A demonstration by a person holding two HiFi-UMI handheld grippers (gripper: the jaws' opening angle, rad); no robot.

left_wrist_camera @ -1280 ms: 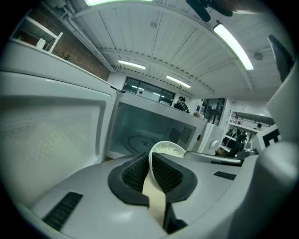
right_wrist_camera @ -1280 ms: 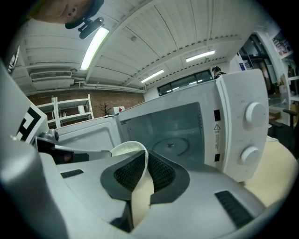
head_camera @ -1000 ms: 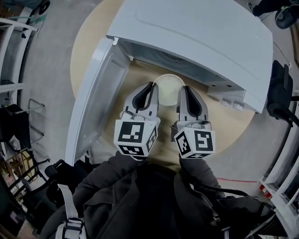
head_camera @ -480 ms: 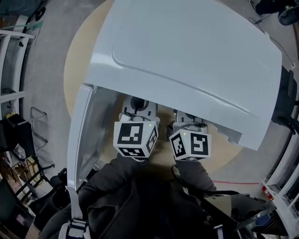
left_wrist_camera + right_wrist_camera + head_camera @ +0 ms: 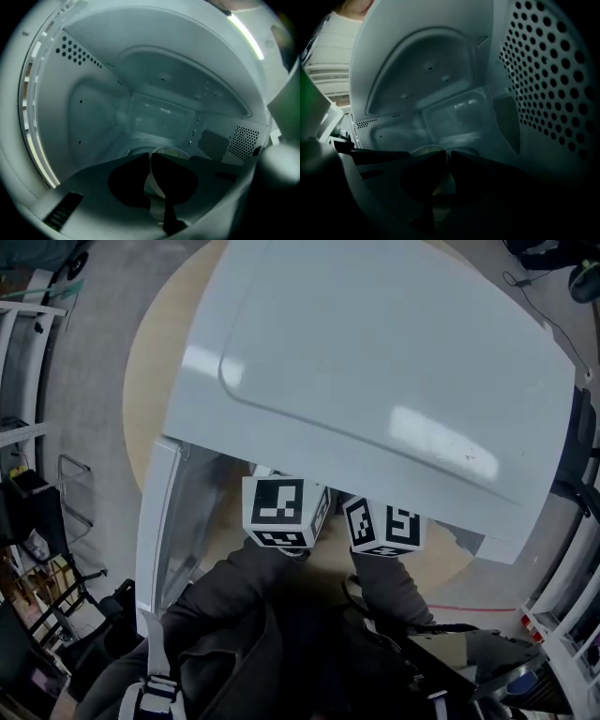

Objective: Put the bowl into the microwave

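The white microwave stands on a round wooden table with its door swung open to the left. Both grippers reach into its cavity; in the head view only their marker cubes show below the microwave's top. The pale bowl is inside the cavity, low over the floor. My left gripper is shut on the bowl's rim. From the other side my right gripper is shut on the rim of the same bowl. Whether the bowl touches the cavity floor is hidden.
The cavity's perforated side wall is close on the right of the right gripper. Metal racks stand on the floor at the left, shelving at the right. The person's dark sleeves fill the bottom of the head view.
Both grippers have moved forward with the bowl into the microwave cavity. In the head view the bowl and the jaws have gone out of sight under the microwave's top.
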